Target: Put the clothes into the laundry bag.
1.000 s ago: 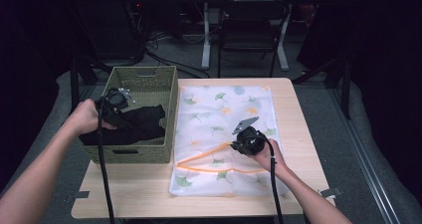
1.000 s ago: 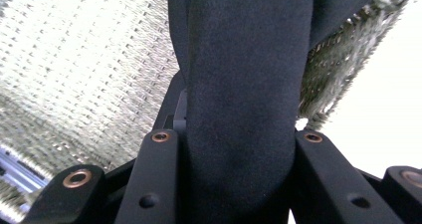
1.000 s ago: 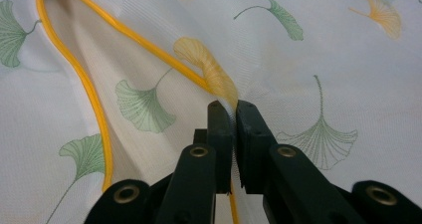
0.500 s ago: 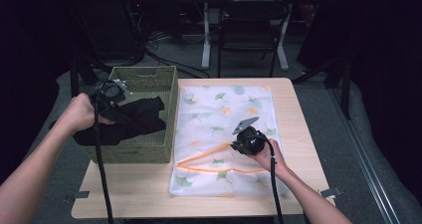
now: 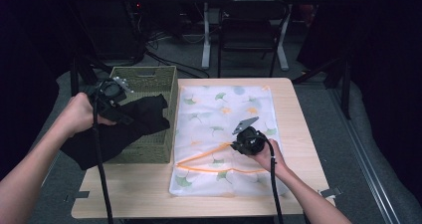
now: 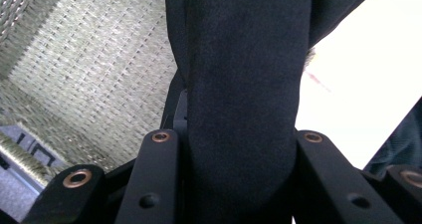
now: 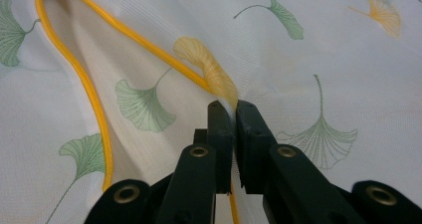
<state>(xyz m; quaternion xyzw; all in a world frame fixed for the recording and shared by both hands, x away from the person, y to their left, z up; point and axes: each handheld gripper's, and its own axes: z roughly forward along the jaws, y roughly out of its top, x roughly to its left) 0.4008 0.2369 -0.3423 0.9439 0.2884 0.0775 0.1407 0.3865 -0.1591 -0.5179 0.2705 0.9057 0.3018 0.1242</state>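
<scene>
While we hold both tools over the wooden table, the near edge carries only bare wood and a strip of tape. Nearest to us on the right, the right gripper sits on the mesh laundry bag, a white pouch printed with green and orange ginkgo leaves. In the right gripper view its jaws are clenched on a pinch of the mesh just beside the orange zipper, which runs open in a V across the bag's near end. The bag lies flat and covers most of the table's right half.

Further left, the woven basket stands on the table's left part, touching the bag's left edge. The left gripper hangs over the basket's near-left corner, its jaws grasping the black garment. In the left gripper view the dark cloth fills the gap between the jaws, with the basket's woven wall behind it. The garment drapes partly over the basket's left rim and hangs outside it; its other end rests over the basket's opening. The basket's right wall stands between garment and bag.

Beyond the table we see a dark floor, cables and a chair.

Compared with one second ago, the garment is lifted higher and drawn leftward out of the basket; the right gripper has not shifted.
</scene>
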